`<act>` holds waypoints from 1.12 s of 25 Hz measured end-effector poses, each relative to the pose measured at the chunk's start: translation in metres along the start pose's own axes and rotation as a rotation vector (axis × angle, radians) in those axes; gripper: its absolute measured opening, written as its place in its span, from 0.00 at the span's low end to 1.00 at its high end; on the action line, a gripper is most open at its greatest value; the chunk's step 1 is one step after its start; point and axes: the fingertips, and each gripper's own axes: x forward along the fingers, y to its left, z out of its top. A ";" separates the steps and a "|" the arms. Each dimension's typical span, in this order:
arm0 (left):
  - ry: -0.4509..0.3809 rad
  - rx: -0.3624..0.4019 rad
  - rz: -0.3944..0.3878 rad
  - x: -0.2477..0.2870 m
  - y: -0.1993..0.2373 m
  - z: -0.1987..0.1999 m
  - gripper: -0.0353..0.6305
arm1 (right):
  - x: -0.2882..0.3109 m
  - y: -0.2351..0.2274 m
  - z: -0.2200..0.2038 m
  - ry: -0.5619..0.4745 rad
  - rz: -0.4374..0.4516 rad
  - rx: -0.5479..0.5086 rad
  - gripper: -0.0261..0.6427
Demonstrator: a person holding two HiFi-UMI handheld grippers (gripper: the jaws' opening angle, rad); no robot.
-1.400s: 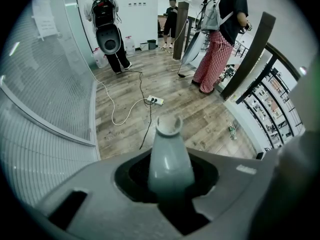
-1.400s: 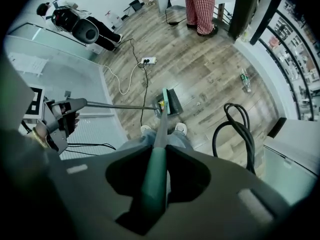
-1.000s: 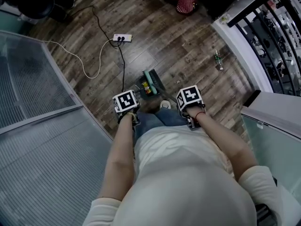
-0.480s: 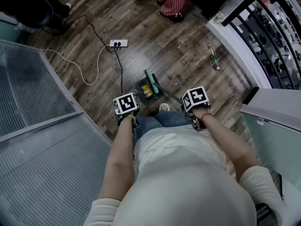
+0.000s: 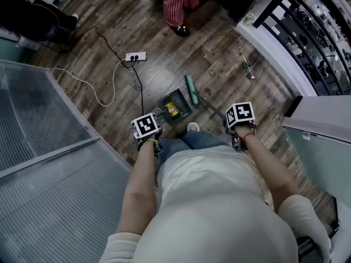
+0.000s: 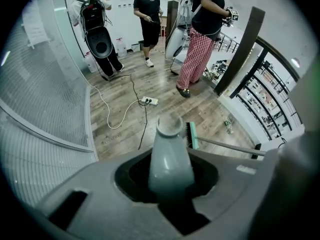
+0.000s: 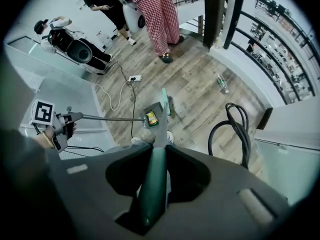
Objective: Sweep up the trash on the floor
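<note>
A dark dustpan (image 5: pixel 174 107) rests on the wooden floor in front of my feet, with a yellow wrapper (image 5: pixel 171 110) in it. My left gripper (image 5: pixel 147 129) is shut on the dustpan's grey handle (image 6: pixel 168 159). The right gripper (image 5: pixel 240 116) is shut on the broom's dark green handle (image 7: pixel 152 184). The green broom head (image 5: pixel 191 89) stands on the floor just right of the dustpan, a little apart from it. In the right gripper view the broom head (image 7: pixel 164 101) and the dustpan (image 7: pixel 151 118) lie side by side. A small bottle (image 5: pixel 248 68) lies on the floor by the white curb.
A power strip (image 5: pixel 135 56) with black and white cables lies beyond the dustpan. A person in red checked trousers (image 5: pixel 178 4) stands farther off, with other people behind. A glass wall (image 5: pixel 49 147) runs on the left, a railing and white curb (image 5: pixel 274 53) on the right.
The broom head has swung away from the dustpan's mouth to the right, and my right gripper has moved right with it. The left gripper and the dustpan have barely shifted.
</note>
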 end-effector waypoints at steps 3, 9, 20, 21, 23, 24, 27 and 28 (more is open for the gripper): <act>0.004 0.016 -0.006 -0.001 -0.006 0.000 0.19 | -0.001 -0.019 0.001 -0.027 -0.026 0.056 0.19; 0.008 0.054 -0.029 -0.001 -0.019 0.005 0.19 | -0.001 -0.050 0.004 -0.056 -0.106 0.105 0.19; 0.018 0.099 -0.040 0.003 -0.037 0.012 0.19 | 0.013 -0.080 -0.005 -0.016 -0.246 0.099 0.19; 0.017 0.097 -0.046 0.006 -0.039 0.012 0.19 | 0.015 -0.081 -0.006 -0.010 -0.254 0.095 0.19; 0.017 0.096 -0.052 0.008 -0.041 0.012 0.19 | 0.018 -0.081 -0.006 0.004 -0.272 0.084 0.19; 0.017 0.097 -0.051 0.008 -0.041 0.013 0.19 | 0.020 -0.081 -0.006 0.013 -0.280 0.074 0.19; 0.017 0.095 -0.054 0.007 -0.041 0.015 0.19 | 0.027 -0.078 -0.004 0.046 -0.297 0.036 0.19; 0.018 0.095 -0.057 0.007 -0.042 0.015 0.19 | 0.029 -0.077 -0.004 0.057 -0.301 0.026 0.19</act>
